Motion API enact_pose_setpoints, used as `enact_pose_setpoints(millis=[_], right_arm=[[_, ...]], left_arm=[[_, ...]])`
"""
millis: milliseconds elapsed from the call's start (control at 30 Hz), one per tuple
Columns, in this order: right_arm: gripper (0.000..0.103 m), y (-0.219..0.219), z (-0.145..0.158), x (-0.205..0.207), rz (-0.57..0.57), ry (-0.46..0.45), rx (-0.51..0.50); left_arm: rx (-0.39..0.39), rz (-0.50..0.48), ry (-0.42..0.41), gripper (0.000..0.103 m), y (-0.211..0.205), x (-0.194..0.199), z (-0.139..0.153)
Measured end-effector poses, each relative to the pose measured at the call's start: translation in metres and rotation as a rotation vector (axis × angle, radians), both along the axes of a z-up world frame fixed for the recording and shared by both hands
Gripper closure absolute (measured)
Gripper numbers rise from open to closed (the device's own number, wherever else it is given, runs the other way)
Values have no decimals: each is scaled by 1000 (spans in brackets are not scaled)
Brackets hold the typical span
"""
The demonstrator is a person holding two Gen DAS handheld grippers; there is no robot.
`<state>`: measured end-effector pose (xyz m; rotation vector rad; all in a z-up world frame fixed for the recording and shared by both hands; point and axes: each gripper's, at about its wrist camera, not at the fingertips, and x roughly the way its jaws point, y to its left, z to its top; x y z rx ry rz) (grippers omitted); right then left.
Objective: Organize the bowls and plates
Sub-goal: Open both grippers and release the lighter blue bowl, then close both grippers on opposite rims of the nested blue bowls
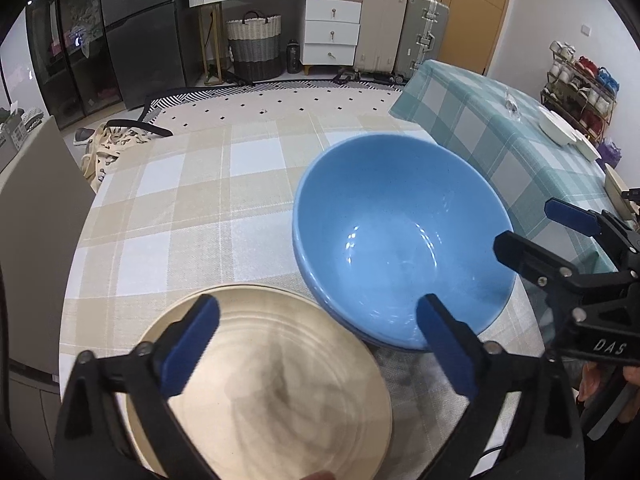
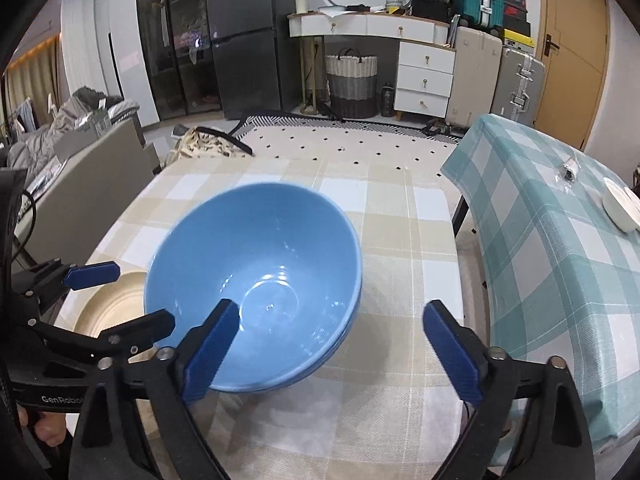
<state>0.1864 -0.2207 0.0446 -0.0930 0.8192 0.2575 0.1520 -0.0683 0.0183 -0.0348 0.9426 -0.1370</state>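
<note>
Stacked blue bowls [image 1: 400,236] stand on the beige checked table [image 1: 180,208], also in the right wrist view [image 2: 256,284]. A beige ridged plate [image 1: 272,384] lies just left of them, its edge visible in the right wrist view [image 2: 108,308]. My left gripper [image 1: 320,348] is open and empty, its left finger over the plate and its right finger at the bowls' near rim. My right gripper [image 2: 336,352] is open and empty, its left finger over the bowls' near rim. Each gripper shows in the other's view: the right one [image 1: 536,232], the left one [image 2: 128,296].
A second table with a teal checked cloth [image 2: 560,264] stands to the right, holding white dishes [image 2: 622,206] and a small clear object [image 2: 568,172]. A gap separates the two tables. Beyond are a rug, a basket [image 2: 352,80], drawers and suitcases.
</note>
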Motion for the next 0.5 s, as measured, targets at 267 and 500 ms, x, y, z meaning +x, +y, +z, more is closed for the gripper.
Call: enact_pose_setpoints(millis=[267, 500], right_arm=[[1, -19, 10, -5, -29, -41, 72], [1, -20, 8, -2, -32, -28, 85]], left_arm=[[-52, 20, -38, 0, 25, -4, 6], [-97, 70, -29, 0, 44, -1, 2]])
